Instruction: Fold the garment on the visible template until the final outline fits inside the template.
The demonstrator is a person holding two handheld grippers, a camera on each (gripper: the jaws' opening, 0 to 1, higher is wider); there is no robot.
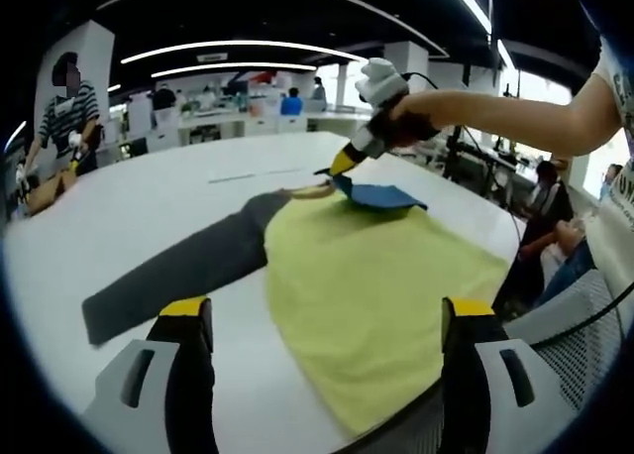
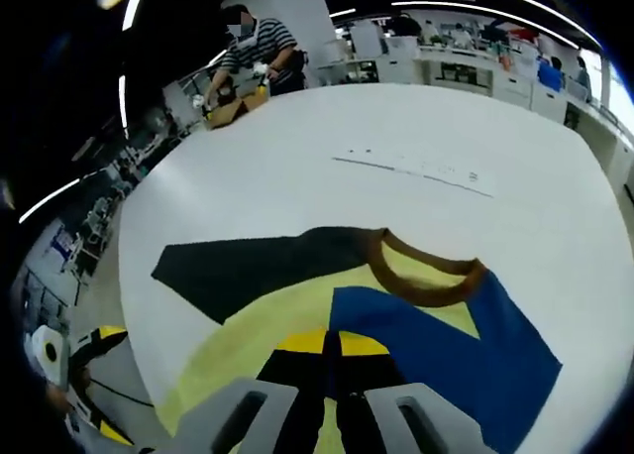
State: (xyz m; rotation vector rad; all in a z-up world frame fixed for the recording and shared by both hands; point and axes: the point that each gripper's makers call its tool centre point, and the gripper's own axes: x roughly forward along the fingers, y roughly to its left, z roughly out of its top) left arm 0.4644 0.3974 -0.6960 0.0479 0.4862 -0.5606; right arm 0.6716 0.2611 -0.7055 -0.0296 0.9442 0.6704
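A shirt with a yellow body (image 1: 367, 285), a dark grey sleeve (image 1: 188, 271) and a blue sleeve (image 1: 381, 196) lies flat on the white table (image 1: 149, 206). My left gripper (image 1: 327, 320) hangs wide open over the shirt's near hem, touching nothing. My right gripper (image 1: 347, 162), held in a person's hand, is shut on the blue sleeve's edge by the collar and lifts it slightly. In the right gripper view the shut right gripper (image 2: 334, 345) pinches the blue sleeve (image 2: 456, 350), with the brown collar (image 2: 426, 281) and grey sleeve (image 2: 258, 266) beyond it.
Faint line marks (image 2: 416, 167) run across the table behind the shirt. A person in a striped shirt (image 2: 260, 43) works at a cardboard box (image 2: 233, 107) at the far edge. Seated people (image 1: 550, 201) and a mesh chair (image 1: 584, 315) sit off the right edge.
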